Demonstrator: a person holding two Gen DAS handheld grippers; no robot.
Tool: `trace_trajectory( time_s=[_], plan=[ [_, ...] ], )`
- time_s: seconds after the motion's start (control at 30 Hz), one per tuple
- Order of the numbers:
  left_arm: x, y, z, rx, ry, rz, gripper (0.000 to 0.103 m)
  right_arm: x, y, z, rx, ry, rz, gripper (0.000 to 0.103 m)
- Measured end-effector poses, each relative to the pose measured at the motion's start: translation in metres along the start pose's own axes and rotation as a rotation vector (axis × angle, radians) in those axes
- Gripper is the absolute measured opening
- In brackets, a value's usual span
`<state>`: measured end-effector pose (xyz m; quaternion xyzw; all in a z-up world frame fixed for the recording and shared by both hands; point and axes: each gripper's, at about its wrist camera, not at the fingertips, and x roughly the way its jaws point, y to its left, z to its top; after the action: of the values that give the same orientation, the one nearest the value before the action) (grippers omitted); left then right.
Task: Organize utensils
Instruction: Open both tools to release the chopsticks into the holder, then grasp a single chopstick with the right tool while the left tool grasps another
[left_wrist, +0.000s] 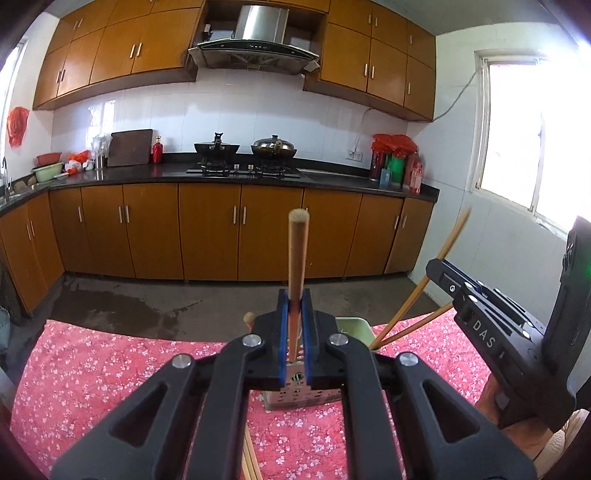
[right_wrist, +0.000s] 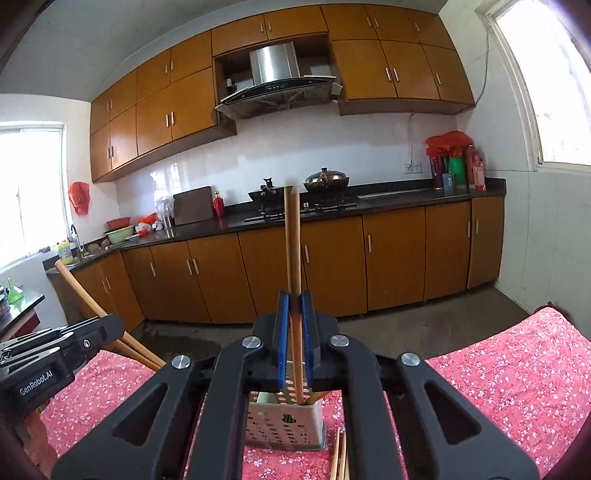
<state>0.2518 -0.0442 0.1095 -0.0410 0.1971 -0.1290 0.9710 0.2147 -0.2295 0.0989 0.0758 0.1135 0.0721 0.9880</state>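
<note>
Chopsticks stand clamped in both handheld grippers above a perforated utensil holder on a table covered in red floral-print cloth. In the left wrist view, the left gripper (left_wrist: 294, 314) sits at lower centre, its blue-lined black jaws pinched tight on a round-ended wooden chopstick (left_wrist: 296, 254) that rises almost upright through the middle of the frame. Its lower end drops behind the jaws toward the holder (left_wrist: 295, 397), a boxy metal caddy punched with small holes, with a pale green compartment (left_wrist: 352, 326) just behind it. The right gripper's body (left_wrist: 491, 325), matte black with white lettering, enters from the lower right edge; two slim bamboo chopsticks (left_wrist: 424, 284) slant up from the green compartment past its tip.

In the right wrist view, the right gripper (right_wrist: 294, 314) holds the lower centre, jaws closed narrow on a squared bamboo chopstick (right_wrist: 293, 243) standing near vertical, its bottom end inside the holder (right_wrist: 284, 424) alongside other sticks. More chopsticks (right_wrist: 340, 458) lie flat on the cloth (right_wrist: 517, 369) at the bottom edge, just right of the holder. At lower left the left gripper (right_wrist: 92, 332) shows from the side, with its wooden stick (right_wrist: 79, 291) angling up and left.

Behind, glossy orange-brown cabinets, a dark stone counter (right_wrist: 406, 197), two lidded woks and a steel hood fill the upper frame.
</note>
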Motion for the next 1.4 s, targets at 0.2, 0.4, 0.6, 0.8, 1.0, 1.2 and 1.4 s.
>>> trace_trajectory(
  time_s=[0.2,0.4,0.6,0.8,1.0,1.2,1.4],
  plan=[
    [-0.027,0.014,0.004,-0.03,-0.048,0.0,0.024,-0.021,-0.008,0.011,0.003,-0.035,-0.006,0.03],
    [-0.069,0.039,-0.009,-0.054,-0.071,0.098,0.031,-0.05,-0.038,0.007,0.022,-0.008,-0.082,0.03],
    [-0.068,0.079,-0.061,-0.078,0.046,0.225,0.032,-0.024,-0.081,-0.066,0.07,0.34,-0.1,0.03],
    [-0.034,0.092,-0.135,-0.11,0.254,0.222,0.032,-0.001,-0.081,-0.153,0.109,0.629,-0.007,0.015],
    [-0.016,0.086,-0.177,-0.154,0.368,0.155,0.032,0.004,-0.065,-0.189,0.102,0.725,0.023,0.015],
    [-0.006,0.076,-0.198,-0.155,0.418,0.117,0.032,0.006,-0.055,-0.19,0.053,0.73,0.025,0.015],
    [0.003,0.066,-0.207,-0.145,0.458,0.093,0.026,0.018,-0.048,-0.195,-0.048,0.702,-0.094,0.008]
  ],
)
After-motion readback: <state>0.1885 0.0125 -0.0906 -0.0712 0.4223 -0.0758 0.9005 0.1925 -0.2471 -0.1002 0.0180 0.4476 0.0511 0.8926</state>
